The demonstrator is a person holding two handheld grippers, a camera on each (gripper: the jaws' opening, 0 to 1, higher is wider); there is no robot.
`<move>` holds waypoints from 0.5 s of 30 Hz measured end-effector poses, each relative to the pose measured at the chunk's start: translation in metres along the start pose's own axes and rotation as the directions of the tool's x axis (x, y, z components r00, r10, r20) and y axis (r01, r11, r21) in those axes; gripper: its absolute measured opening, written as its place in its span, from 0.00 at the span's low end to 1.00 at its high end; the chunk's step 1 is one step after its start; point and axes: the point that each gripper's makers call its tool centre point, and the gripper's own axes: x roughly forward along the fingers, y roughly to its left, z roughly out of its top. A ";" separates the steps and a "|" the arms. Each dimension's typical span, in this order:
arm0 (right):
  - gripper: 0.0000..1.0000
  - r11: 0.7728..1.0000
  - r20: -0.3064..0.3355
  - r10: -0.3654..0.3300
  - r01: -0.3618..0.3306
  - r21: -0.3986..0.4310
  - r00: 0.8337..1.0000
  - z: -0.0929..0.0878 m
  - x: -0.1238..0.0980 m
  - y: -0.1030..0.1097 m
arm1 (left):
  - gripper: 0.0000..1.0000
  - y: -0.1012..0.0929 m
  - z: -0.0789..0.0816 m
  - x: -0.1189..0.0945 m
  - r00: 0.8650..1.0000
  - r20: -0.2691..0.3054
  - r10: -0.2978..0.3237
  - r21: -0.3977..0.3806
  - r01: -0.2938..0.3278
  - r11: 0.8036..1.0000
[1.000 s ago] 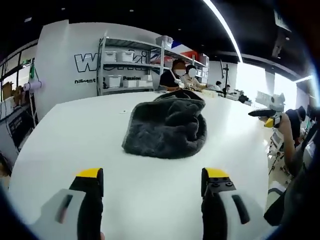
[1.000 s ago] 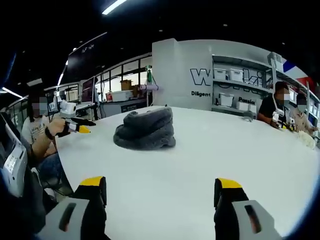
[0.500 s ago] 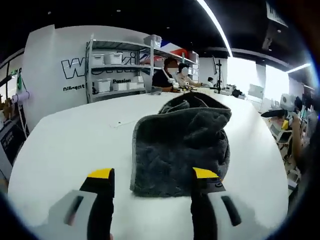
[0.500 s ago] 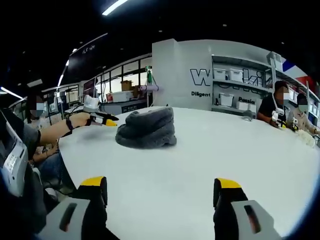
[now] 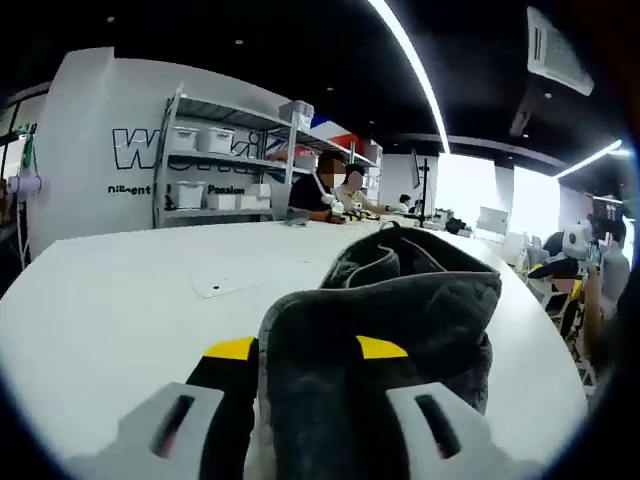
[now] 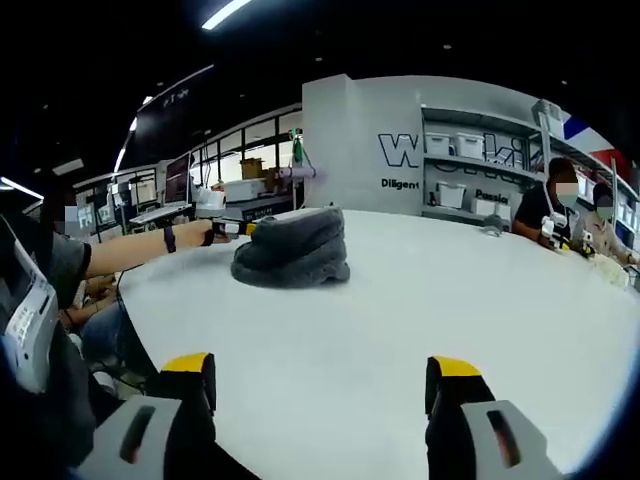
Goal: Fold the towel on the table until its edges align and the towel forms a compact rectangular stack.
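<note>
In the left gripper view, my left gripper (image 5: 305, 350) has its yellow-tipped jaws standing apart with the near edge of the dark grey towel (image 5: 400, 320) bunched between them; the cloth fills the gap, but I cannot tell whether the jaws are pressing on it or only straddling it. The towel lies crumpled in a heap on the white table (image 5: 110, 290), rising in folds beyond my jaws. A small flat white scrap (image 5: 230, 287) lies on the tabletop to the left of the heap. Behind the table stands a metal shelf rack (image 5: 215, 160) with white bins, and two people sit at the far edge beside it. In the right gripper view, my left arm reaches in from the left, and my left gripper (image 6: 240, 229) meets the towel (image 6: 292, 250) at its left side, the towel sitting well out on the table (image 6: 480, 300). My right gripper (image 6: 314, 377) hangs wide open over bare tabletop, holding nothing, well apart from the towel.
</note>
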 end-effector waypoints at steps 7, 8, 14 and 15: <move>0.90 1.000 -0.012 -0.005 0.005 0.008 1.000 -0.005 -0.003 -0.001 | 0.44 0.012 0.012 0.013 0.995 0.080 -0.067 -0.063 0.072 0.995; 0.90 1.000 -0.014 -0.006 0.006 0.007 1.000 -0.006 -0.004 -0.001 | 0.45 0.009 0.012 0.013 0.991 0.088 -0.100 -0.099 0.108 0.989; 0.90 1.000 -0.013 -0.010 0.010 0.011 1.000 -0.006 -0.004 -0.002 | 0.40 0.005 -0.002 0.016 0.985 0.045 -0.165 -0.105 0.169 0.980; 0.90 1.000 -0.013 -0.009 0.009 0.012 1.000 -0.007 -0.004 -0.002 | 0.38 0.005 -0.003 0.016 0.985 0.042 -0.168 -0.105 0.171 0.980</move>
